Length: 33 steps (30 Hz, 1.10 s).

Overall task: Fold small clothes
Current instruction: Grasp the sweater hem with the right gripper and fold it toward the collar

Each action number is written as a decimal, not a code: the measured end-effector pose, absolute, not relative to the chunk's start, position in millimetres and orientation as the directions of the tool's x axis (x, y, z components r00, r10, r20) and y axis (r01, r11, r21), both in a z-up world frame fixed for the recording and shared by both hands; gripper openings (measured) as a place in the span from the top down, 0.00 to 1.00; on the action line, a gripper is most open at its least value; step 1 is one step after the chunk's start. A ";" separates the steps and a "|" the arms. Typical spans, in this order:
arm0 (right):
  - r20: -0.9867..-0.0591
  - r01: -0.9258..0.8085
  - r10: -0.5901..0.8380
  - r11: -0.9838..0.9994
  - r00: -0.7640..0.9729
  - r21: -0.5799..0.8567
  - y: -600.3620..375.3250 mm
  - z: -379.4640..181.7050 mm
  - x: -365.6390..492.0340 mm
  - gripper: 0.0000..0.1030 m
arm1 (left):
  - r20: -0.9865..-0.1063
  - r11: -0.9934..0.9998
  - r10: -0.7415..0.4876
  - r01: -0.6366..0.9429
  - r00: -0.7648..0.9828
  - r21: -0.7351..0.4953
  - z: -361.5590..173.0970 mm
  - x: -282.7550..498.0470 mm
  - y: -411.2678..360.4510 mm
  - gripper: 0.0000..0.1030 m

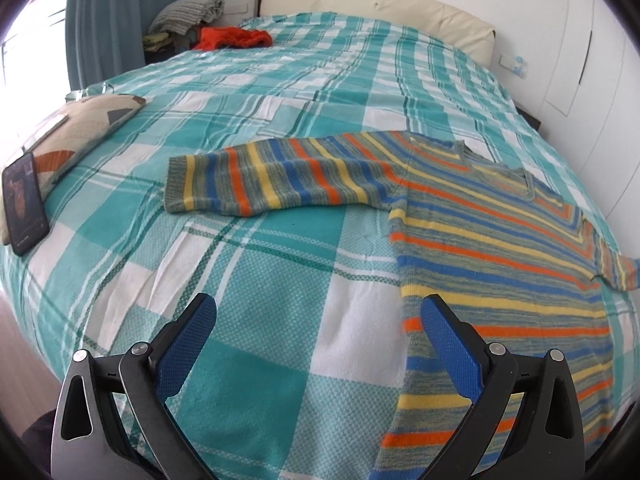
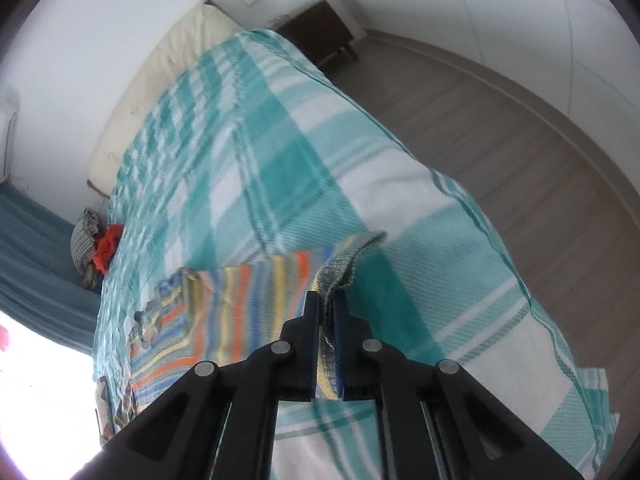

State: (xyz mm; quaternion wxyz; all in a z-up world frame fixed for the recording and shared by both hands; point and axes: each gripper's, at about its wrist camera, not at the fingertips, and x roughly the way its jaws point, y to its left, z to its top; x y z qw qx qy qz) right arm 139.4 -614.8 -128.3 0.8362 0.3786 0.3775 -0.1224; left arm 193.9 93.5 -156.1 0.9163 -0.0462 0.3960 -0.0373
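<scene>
While pinching the striped sweater's cuff (image 2: 340, 268), right hand-held gripper (image 2: 326, 304), teal bedspread (image 2: 280, 168).

Left gripper (image 1: 316, 320) agape, right gripper (image 2: 326, 300) clamped

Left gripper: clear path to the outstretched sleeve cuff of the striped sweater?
Probably yes. The left gripper is open and empty above the bedspread, and nothing lies between it and the sleeve cuff of the striped sweater. The phone sits well aside.

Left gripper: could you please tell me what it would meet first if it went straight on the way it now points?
Probably the teal-and-white checked bedspread, just left of the striped knitted sweater; depth is unclear.
</scene>
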 end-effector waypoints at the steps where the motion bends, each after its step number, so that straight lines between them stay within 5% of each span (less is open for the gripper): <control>1: -0.694 0.435 0.095 0.715 0.714 0.547 -599.9 -105.9 145.2 0.94 | -0.717 0.993 -0.104 0.027 0.690 -0.119 -156.9 193.2 95.2 0.01; 6: -0.581 0.124 0.302 0.805 0.756 0.580 -491.9 -25.4 210.3 0.94 | -0.717 0.991 -0.112 0.021 0.688 -0.135 -159.9 195.0 96.0 0.01; 11: -0.544 -0.080 0.478 0.797 0.690 0.598 -373.5 -23.7 291.7 0.90 | -0.715 0.990 -0.116 0.023 0.689 -0.138 -159.1 189.8 98.7 0.01; 12: -0.544 -0.098 0.510 0.783 0.666 0.614 -354.4 -33.7 305.8 0.85 | -0.718 0.990 -0.115 0.020 0.687 -0.139 -159.8 189.7 99.5 0.01; 14: -0.560 -0.073 0.587 0.726 0.585 0.684 -329.6 -59.6 329.5 0.38 | -0.720 0.990 -0.111 0.013 0.685 -0.140 -160.8 189.3 101.2 0.01; 15: -0.556 -0.051 0.614 0.696 0.560 0.716 -323.3 -70.5 334.1 0.37 | -0.721 0.990 -0.109 0.009 0.685 -0.141 -161.0 189.2 101.9 0.01; 19: -0.563 -0.018 0.615 0.684 0.552 0.729 -330.6 -87.5 329.0 0.37 | -0.716 0.989 -0.110 0.006 0.690 -0.146 -160.8 190.1 101.4 0.01; 26: -0.757 0.198 0.474 0.773 0.451 0.602 -390.0 -164.3 307.3 0.38 | -0.742 0.995 -0.092 0.037 0.664 -0.089 -169.6 193.6 86.8 0.01; 28: -0.844 0.295 0.373 0.817 0.386 0.496 -413.0 -196.8 295.6 0.52 | -0.750 0.997 -0.083 0.045 0.656 -0.070 -171.8 192.6 84.0 0.01; 29: -0.857 0.331 0.340 0.816 0.387 0.474 -426.2 -205.0 288.0 0.80 | -0.753 0.997 -0.081 0.048 0.653 -0.066 -172.5 192.1 83.4 0.01; 33: -0.847 0.365 0.242 0.821 0.473 0.439 -453.6 -186.1 253.2 0.77 | -0.755 0.996 -0.091 0.056 0.649 -0.071 -173.9 192.5 81.4 0.01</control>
